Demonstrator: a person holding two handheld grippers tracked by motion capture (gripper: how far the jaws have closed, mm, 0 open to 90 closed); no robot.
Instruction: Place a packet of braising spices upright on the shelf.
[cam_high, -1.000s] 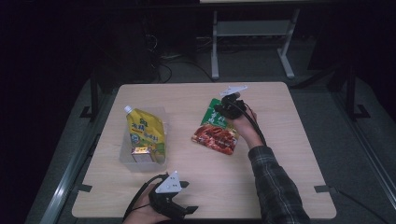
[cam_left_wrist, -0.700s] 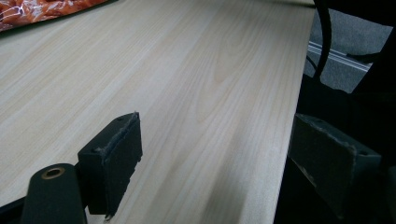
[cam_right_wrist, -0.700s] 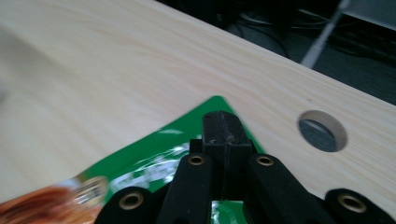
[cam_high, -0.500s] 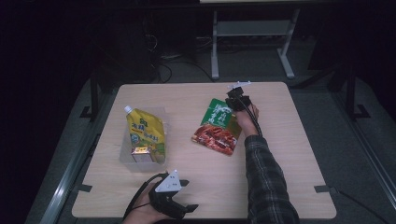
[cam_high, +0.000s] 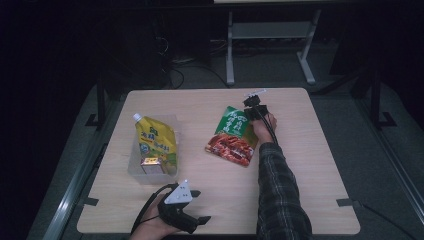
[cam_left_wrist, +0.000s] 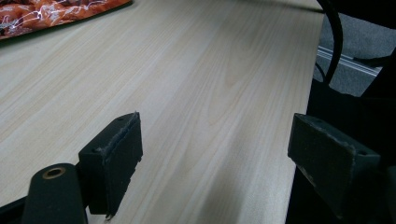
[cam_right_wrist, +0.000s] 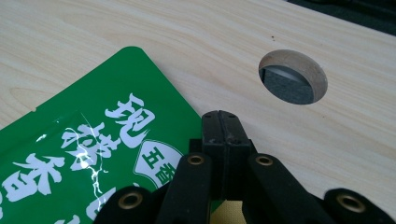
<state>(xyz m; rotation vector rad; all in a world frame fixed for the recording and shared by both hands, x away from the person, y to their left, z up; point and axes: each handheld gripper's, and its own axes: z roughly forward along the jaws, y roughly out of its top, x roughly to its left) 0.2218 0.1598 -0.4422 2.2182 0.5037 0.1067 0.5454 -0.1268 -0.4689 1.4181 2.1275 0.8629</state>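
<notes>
The pale wooden tabletop (cam_high: 210, 107) carries everything, with a round cable hole (cam_right_wrist: 293, 77) cut through it near the far edge. Left of centre stands a clear plastic bin (cam_high: 172, 125), and in it lies a yellow spouted pouch (cam_high: 155, 142) with its white cap pointing to the far left; a small yellow-brown packet (cam_high: 150, 162) rests at the pouch's near end. Right of centre lies the green and red snack bag (cam_high: 232, 137), flat on the wood, its green end toward the far side and its red end toward the person. In the high view, a forearm in a plaid sleeve (cam_high: 277, 195) reaches up from the bottom edge to the right tool (cam_high: 250, 106), which sits at the bag's far right corner. In the right gripper view, the right tool (cam_right_wrist: 219, 116) has its jaws pressed together with nothing between them, and their tip stands just at the edge of the bag's green corner (cam_right_wrist: 107, 140); whether it touches the bag I cannot tell. At the near edge of the tabletop, the left tool (cam_high: 195, 205) lies in the person's hand, well apart from the bin and the bag. In the left gripper view, the left tool (cam_left_wrist: 215, 154) has its jaws spread wide over bare wood, with the bag's red end (cam_left_wrist: 51, 11) far off at the top left.
</notes>
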